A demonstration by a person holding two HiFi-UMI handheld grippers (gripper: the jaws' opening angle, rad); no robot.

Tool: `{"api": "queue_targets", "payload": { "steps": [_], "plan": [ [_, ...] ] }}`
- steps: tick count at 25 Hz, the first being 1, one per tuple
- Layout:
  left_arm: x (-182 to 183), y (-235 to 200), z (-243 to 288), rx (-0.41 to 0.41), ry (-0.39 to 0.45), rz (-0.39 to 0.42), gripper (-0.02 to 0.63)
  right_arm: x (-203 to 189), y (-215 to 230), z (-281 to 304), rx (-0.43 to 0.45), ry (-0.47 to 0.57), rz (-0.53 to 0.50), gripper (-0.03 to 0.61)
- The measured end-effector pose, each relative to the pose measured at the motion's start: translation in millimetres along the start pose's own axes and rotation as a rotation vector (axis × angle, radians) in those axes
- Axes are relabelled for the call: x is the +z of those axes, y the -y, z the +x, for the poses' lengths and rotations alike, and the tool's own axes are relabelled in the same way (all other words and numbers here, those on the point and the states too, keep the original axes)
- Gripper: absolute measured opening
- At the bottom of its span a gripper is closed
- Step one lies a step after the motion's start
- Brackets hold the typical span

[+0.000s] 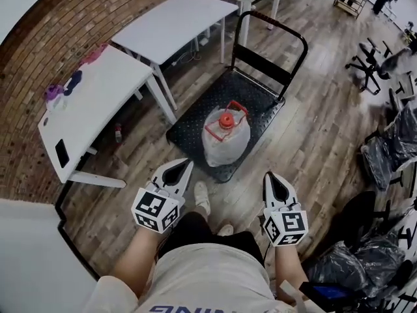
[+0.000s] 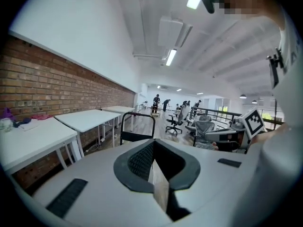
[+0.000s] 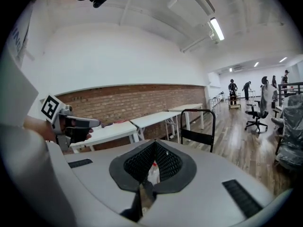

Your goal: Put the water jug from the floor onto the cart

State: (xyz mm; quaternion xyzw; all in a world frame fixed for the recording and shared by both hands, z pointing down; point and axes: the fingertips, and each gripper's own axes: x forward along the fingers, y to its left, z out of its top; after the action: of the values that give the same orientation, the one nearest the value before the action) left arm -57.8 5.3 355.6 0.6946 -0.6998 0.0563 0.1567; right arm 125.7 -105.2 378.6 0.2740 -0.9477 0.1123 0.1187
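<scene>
Head view, one water jug (image 1: 225, 143) standing on one cart (image 1: 195, 119), left tool (image 1: 185, 167) closed, empty, right tool (image 1: 271, 178) closed, empty.

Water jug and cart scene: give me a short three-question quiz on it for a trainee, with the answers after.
1. True or false: the water jug stands on the floor beside the cart.
2. Which colour is the jug's cap? A blue, B red, C green.
3. Fill in: the left gripper and the right gripper hold ___.
Key: 1 false, it stands on the cart. 2 B. 3 nothing; both are shut and empty.
</scene>
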Motion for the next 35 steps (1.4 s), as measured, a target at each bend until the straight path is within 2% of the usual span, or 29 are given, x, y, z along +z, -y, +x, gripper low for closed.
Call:
{"api": "queue_targets", "payload": {
  "steps": [4, 8, 14, 19, 27, 31, 35],
  "plan": [
    [13.3, 21.5, -30.1, 0.019, 0.019, 0.029, 0.002, -12.2, -16.6, -38.1, 0.022, -0.025, 0.030, 0.003],
    [22.0, 27.2, -49.5, 0.039, 0.045, 0.025, 0.002, -26.9, -27.6, -61.8, 0.025, -0.050, 0.029, 0.003],
    [24.4, 25.1, -65.4, 0.011, 0.038, 0.056, 0.000, -27.7, -29.5, -75.0, -0.019, -0.044, 0.055, 0.003],
    [23.5, 25.0, -88.8, -0.017, 0.056, 0.080, 0.002, -14.3, -56.9, -75.4, -0.011, -0.035, 0.024, 0.003],
    [23.3, -47.9, -162.8, -0.007, 0.114, 0.023, 0.001, 6.1, -155.1, -64.9, -0.023, -0.028, -0.061, 0.003],
    [20.3, -79.7, -186.7, -0.035, 0.114, 0.035, 0.002, 13.8, -185.3, -69.0, -0.098, -0.005, -0.086, 0.003],
    [8.5, -88.8, -200.3, -0.069, 0.102, 0.046, 0.001, 28.8, -196.1, -78.5, -0.173, 0.021, -0.108, 0.003]
  ]
}}
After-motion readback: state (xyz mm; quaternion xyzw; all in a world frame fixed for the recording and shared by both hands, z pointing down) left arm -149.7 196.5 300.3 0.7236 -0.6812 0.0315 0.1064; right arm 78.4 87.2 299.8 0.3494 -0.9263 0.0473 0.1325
